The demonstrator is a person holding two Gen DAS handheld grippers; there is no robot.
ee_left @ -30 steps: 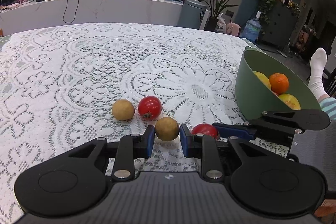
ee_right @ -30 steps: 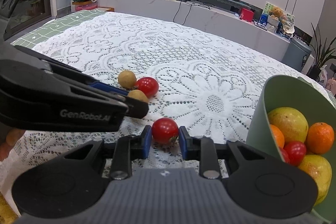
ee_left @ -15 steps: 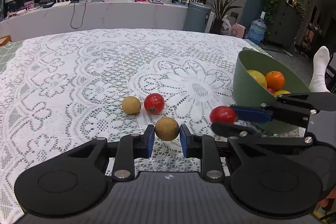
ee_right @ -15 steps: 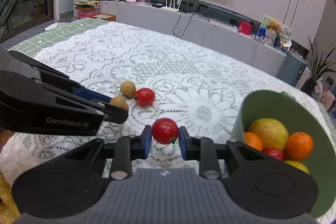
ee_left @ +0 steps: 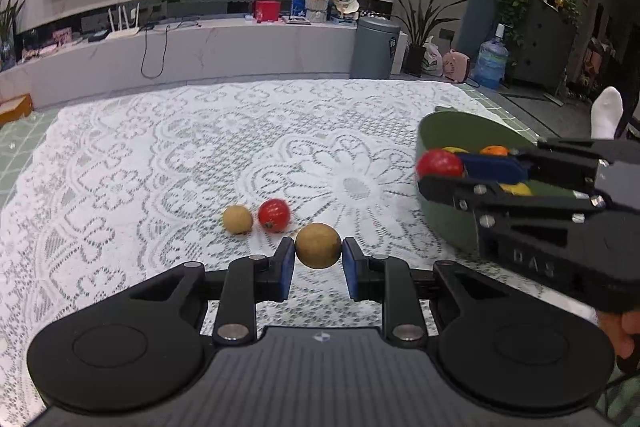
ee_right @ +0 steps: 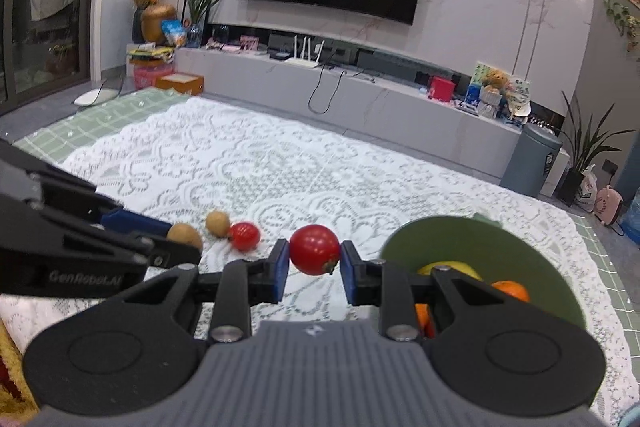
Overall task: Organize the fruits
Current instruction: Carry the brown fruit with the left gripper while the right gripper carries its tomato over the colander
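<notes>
Black left hand-held gripper (ee_left: 318,265) tilted downward, pinching brown fruit (ee_left: 318,245).

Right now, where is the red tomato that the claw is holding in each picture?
Left wrist view: the held red tomato is at the right, at the tip of the right claw, in front of the green bowl.
Right wrist view: it sits in the middle, pinched between the blue pads, left of the bowl.
Shared landmark: the green bowl of fruit.
</notes>
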